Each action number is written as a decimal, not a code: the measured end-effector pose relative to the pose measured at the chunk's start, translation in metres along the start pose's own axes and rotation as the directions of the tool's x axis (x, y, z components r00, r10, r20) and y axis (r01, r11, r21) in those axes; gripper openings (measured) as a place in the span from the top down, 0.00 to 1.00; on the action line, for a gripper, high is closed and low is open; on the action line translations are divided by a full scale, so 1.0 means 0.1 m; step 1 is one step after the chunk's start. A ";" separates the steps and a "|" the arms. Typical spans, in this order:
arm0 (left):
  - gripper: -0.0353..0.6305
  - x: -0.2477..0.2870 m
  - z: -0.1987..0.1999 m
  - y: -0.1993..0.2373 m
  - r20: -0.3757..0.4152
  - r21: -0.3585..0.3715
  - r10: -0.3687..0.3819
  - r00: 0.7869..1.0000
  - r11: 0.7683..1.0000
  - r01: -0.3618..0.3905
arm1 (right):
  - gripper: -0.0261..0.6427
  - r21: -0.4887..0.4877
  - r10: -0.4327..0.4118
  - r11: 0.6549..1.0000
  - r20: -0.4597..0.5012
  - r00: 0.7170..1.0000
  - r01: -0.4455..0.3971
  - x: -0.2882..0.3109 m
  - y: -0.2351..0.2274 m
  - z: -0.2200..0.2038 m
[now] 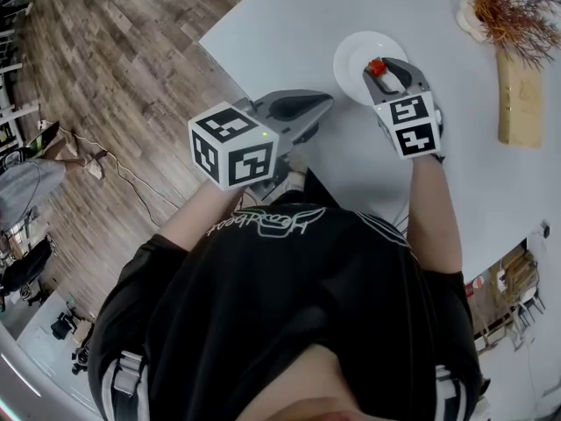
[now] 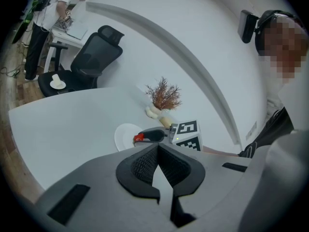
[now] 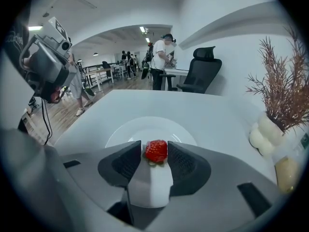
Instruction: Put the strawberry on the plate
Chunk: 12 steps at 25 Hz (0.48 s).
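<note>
**Over the plate: strawberry between loosened jaws**

Over the plate's (image 3: 145, 125) near rim you have the right gripper (image 1: 380, 67) angled downward. That puts the strawberry (image 3: 156, 150) above white china and not above the bare worktop (image 1: 289, 24) around the plate. The right jaws are spread. The berry stands between their tips, close against the right pad, with a thin strip of plate showing between it and the left pad, so nothing is pinching it. It looks as if it is resting on the plate just inside that rim, with its leafy end toward you, though you cannot see the contact underneath. Your left gripper (image 1: 323, 103) hangs well back from the plate, off the worktop's edge. Its jaws are pressed together on nothing, and that keeps it clear of the drop. As I judge it, you should draw straight back from the plate so the right pad does not drag the berry along.
</note>
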<state>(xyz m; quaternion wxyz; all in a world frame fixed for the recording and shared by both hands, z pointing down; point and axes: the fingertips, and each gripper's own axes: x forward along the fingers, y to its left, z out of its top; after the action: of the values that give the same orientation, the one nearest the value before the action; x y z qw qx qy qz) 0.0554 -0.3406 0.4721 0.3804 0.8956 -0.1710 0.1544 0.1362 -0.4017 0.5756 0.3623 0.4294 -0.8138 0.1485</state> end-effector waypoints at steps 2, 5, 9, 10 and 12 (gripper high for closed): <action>0.94 -0.01 0.01 -0.01 0.003 0.000 0.002 1.000 1.000 -0.002 | 0.73 -0.001 0.002 1.000 0.006 1.000 -0.002 -0.01 0.00 0.01; 0.94 -0.01 0.02 -0.03 0.009 0.004 0.000 1.000 1.000 0.000 | 0.72 0.002 0.003 1.000 0.020 1.000 -0.004 -0.03 -0.02 0.04; 0.94 -0.09 0.04 -0.08 0.016 0.015 -0.004 1.000 1.000 0.003 | 0.70 0.014 -0.013 1.000 0.039 0.999 0.012 -0.11 -0.03 0.10; 0.94 -0.12 0.04 -0.09 0.019 0.018 -0.004 1.000 1.000 0.003 | 0.69 0.018 -0.015 1.000 0.043 0.999 0.014 -0.14 -0.03 0.12; 0.94 -0.18 0.04 -0.12 0.025 0.023 -0.004 1.000 1.000 0.003 | 0.69 0.035 -0.015 0.999 0.058 0.998 0.013 -0.22 -0.01 0.14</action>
<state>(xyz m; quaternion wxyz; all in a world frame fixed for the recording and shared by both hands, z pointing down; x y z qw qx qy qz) 0.0451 -0.3329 0.4546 0.3681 0.9022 -0.1725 0.1444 0.1387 -0.3977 0.5502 0.3319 0.4454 -0.8184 0.1473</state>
